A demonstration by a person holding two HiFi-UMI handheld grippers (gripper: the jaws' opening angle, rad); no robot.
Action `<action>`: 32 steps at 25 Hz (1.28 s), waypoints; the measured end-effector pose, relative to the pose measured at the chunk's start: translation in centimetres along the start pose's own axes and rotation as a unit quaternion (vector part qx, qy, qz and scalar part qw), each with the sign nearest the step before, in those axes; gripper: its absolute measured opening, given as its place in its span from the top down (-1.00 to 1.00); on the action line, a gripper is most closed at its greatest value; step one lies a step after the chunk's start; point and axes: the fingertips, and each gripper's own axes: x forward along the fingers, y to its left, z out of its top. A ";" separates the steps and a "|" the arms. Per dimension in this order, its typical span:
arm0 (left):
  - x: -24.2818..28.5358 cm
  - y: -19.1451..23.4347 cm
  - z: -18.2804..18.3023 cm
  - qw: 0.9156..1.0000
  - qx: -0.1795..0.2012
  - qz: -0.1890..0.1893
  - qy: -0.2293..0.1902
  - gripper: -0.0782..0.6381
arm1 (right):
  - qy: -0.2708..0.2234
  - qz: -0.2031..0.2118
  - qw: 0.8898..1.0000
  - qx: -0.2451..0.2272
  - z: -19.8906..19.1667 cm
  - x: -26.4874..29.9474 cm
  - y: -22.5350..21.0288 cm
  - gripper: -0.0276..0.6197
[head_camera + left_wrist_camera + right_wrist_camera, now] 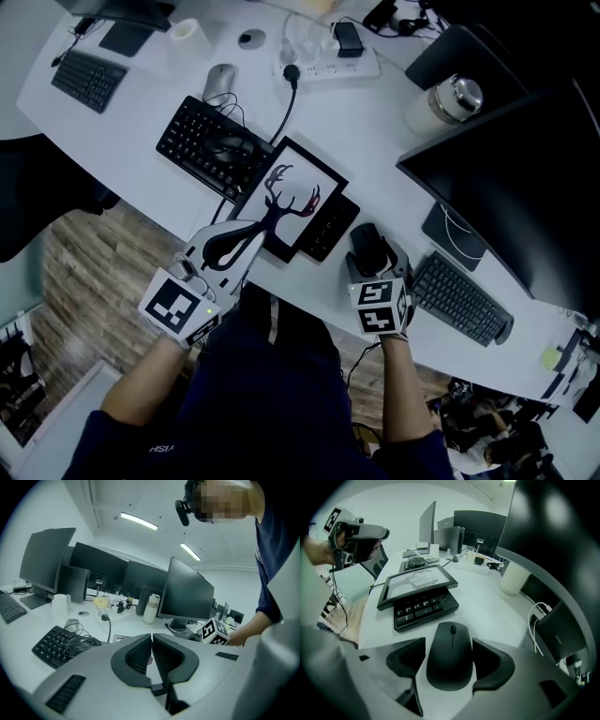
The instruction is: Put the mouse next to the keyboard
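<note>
One black mouse (450,657) lies flat on the white surface (492,606), just beside the end of the black keyboard (423,605), which sits partly under a framed deer picture (417,582). I judge the placing as good as done. My right gripper (378,256) straddles the mouse with its fingers (493,660) spread wide. Neither pad presses on it, so nothing is clamped. To finish well, I should leave the fingers that wide and draw straight up and back along the mouse's length, so that no pad nudges it askew or toward the near edge. This gripper tilts steeply down onto the surface from the near side. My left gripper (151,644) hangs over the near edge of the surface, tipped only gently down, with its fingers together on nothing.
</note>
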 end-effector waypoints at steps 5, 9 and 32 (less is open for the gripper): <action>-0.5 0.2 0.5 1.000 0.004 -0.001 -0.004 0.67 | -0.010 -0.001 1.000 0.013 0.6 -0.5 0.0 -0.08; -1.0 0.4 1.1 1.000 0.008 -0.003 -0.009 0.67 | -0.024 -0.005 0.999 0.026 1.6 -1.2 0.0 -0.08; -6.3 1.6 5.1 0.998 0.038 -0.003 -0.054 0.67 | -0.127 -0.039 0.990 0.047 9.2 -7.3 2.0 0.00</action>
